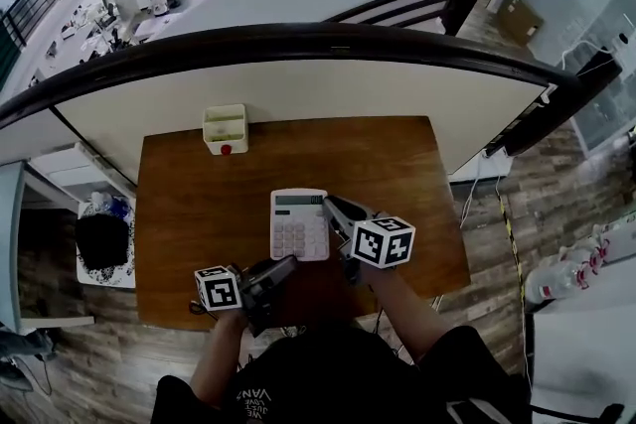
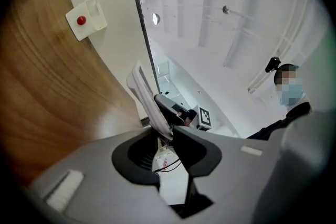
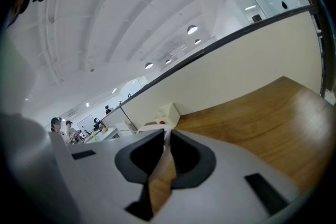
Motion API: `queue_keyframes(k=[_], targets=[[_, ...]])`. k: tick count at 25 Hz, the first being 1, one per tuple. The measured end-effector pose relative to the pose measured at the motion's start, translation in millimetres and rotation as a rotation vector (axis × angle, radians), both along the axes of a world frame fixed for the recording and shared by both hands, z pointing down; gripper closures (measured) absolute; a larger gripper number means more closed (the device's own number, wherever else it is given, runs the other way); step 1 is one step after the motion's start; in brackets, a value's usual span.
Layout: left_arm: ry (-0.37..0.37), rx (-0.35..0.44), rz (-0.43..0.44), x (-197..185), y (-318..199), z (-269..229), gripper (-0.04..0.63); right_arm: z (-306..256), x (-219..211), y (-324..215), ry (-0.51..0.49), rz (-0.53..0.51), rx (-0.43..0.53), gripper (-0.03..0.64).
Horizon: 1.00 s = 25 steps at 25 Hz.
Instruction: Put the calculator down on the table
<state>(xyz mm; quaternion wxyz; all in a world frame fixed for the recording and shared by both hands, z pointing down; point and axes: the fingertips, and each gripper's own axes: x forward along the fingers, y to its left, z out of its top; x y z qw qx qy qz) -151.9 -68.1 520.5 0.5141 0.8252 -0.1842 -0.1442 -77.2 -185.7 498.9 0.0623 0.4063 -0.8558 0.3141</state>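
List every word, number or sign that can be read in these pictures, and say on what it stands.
"VAN": start of the white print on the person's dark shirt; the rest is too small.
White desk calculator: keys and display too small to read.
Black-and-white marker cubes: square patterns only, no letters.
White plastic box with a red dot: no text.

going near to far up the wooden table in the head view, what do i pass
left tool → white desk calculator → white plastic organiser box with a red dot
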Motion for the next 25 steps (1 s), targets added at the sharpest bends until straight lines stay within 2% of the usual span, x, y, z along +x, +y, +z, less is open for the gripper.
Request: queue_keyframes(k=[8, 20, 25], targets=[[0.007, 0.001, -0.019, 11, -62, -1, 0.502, 2, 3, -68, 0.016, -0.047, 0.008, 0.569], [0.005, -0.006, -0.048, 26, -142, 25, 0.503, 25, 15, -148, 0.028, -0.063, 0.007, 0.569], [-0.027, -0.021, -0.053, 28, -169, 39, 0.504, 42, 15, -177, 0.025, -0.067, -0.001, 0.571]])
